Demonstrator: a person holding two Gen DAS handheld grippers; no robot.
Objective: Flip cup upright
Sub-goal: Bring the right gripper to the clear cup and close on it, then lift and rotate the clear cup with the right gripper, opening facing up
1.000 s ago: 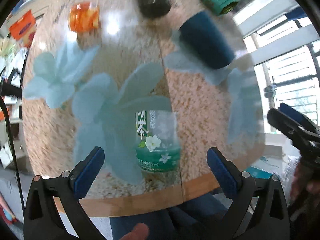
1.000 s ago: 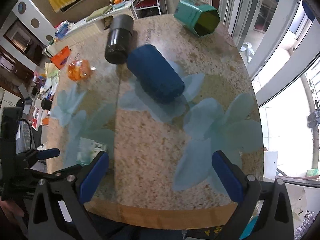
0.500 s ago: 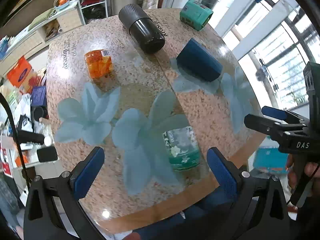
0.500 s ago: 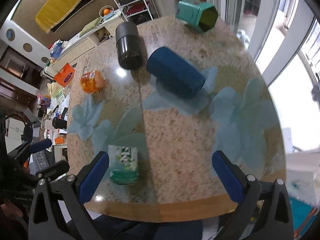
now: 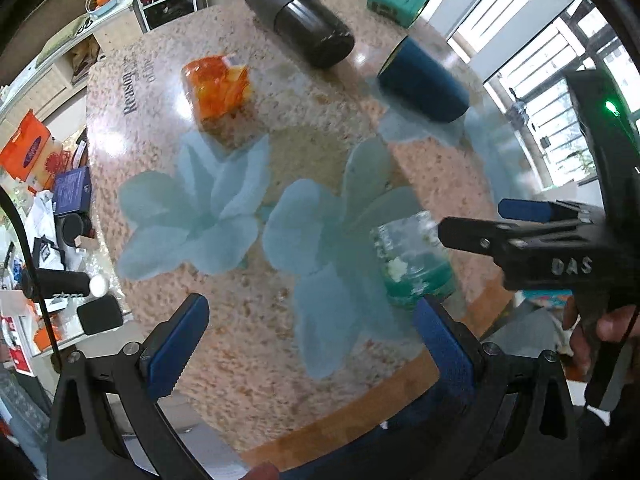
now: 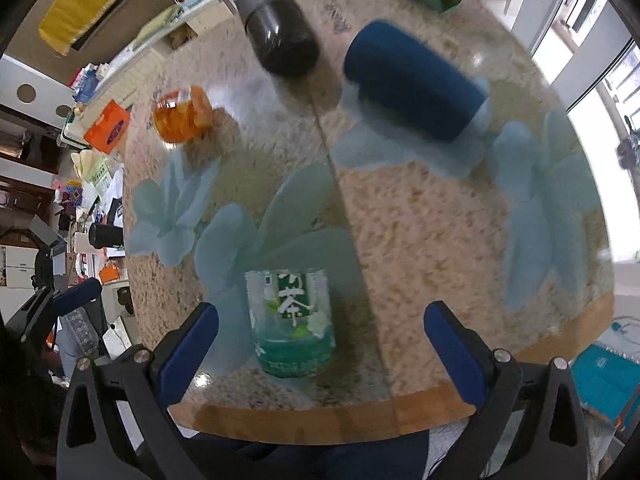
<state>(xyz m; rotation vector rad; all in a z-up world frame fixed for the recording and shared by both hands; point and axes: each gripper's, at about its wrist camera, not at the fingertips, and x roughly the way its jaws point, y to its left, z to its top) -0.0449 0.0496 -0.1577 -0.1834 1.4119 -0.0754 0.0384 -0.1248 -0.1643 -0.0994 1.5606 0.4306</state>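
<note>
Right wrist view: clear cup [image 6: 291, 322], green "茶" label, near table's [image 6: 420, 240] front edge; both grippers [image 6: 320, 356] [image 5: 308, 344] gape empty.

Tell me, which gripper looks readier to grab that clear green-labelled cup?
Probably the right gripper: the cup sits between its open fingers, while it lies off beside the left gripper.
</note>
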